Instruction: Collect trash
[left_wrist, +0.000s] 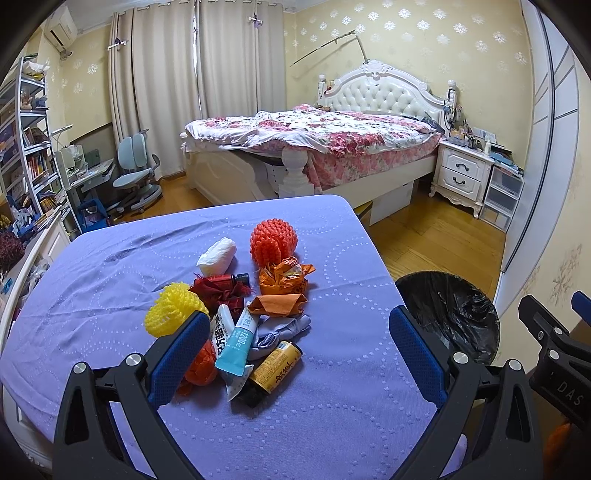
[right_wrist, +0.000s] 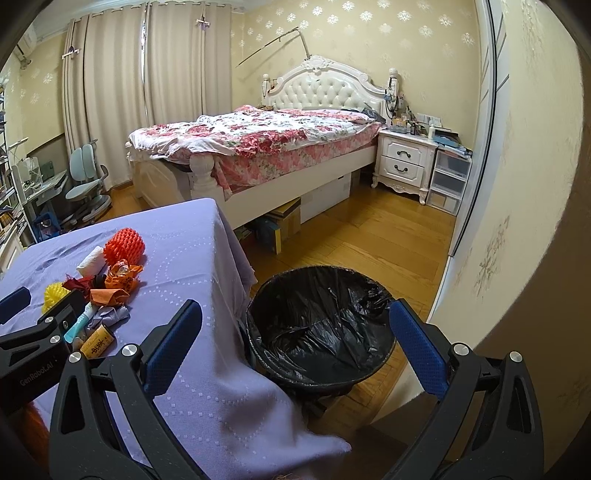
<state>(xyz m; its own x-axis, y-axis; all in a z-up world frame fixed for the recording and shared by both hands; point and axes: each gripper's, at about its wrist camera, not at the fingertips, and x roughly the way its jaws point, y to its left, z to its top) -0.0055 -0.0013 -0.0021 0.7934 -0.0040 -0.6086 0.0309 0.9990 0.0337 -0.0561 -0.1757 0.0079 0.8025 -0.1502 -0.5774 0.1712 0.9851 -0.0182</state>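
Observation:
A heap of trash lies on the purple-covered table (left_wrist: 332, 406). It holds an orange foam net (left_wrist: 271, 240), a white tissue wad (left_wrist: 218, 253), a red wrapper (left_wrist: 218, 288), orange wrappers (left_wrist: 282, 277), a yellow foam net (left_wrist: 171, 308), a blue-white tube (left_wrist: 238, 339), grey cloth (left_wrist: 284, 326) and a yellow can (left_wrist: 275, 367). My left gripper (left_wrist: 299, 317) hangs open over the near end of the heap, holding nothing. My right gripper (right_wrist: 295, 306) is open and empty above the black-lined bin (right_wrist: 321, 332).
The bin stands on the wood floor (right_wrist: 369, 240) right of the table's edge, close to the wall (right_wrist: 517, 221). Beyond are a bed (right_wrist: 258, 147), a nightstand (right_wrist: 404, 162) and plastic drawers (right_wrist: 448, 181). A desk chair (left_wrist: 136, 173) and shelves (left_wrist: 26, 147) are at the left.

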